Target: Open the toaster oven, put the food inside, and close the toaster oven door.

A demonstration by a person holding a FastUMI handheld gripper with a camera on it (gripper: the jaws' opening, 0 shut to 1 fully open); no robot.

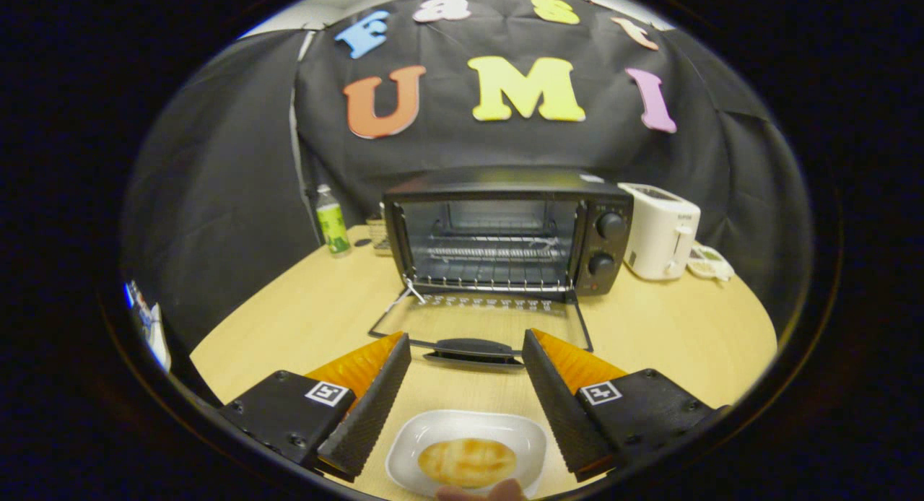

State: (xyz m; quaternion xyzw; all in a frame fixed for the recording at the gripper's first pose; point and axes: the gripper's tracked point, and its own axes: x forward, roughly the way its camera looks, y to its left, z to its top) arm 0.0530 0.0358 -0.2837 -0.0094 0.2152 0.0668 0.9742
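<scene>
A black toaster oven (505, 230) stands on the wooden table (303, 320) with its glass door (482, 320) folded down flat toward me, handle (473, 348) at the near edge. Its wire rack (491, 252) shows inside. My gripper (465, 349) is open, its fingertips on either side of the door handle and apart from it. Below and between the fingers sits a white dish (465, 454) holding a round golden pastry (467, 461). A fingertip of a person (480, 492) touches the dish's near rim.
A white pop-up toaster (660, 230) stands right of the oven, with a small white object (711, 263) beyond it. A green-labelled bottle (332, 223) and a small box (377, 234) stand left of the oven.
</scene>
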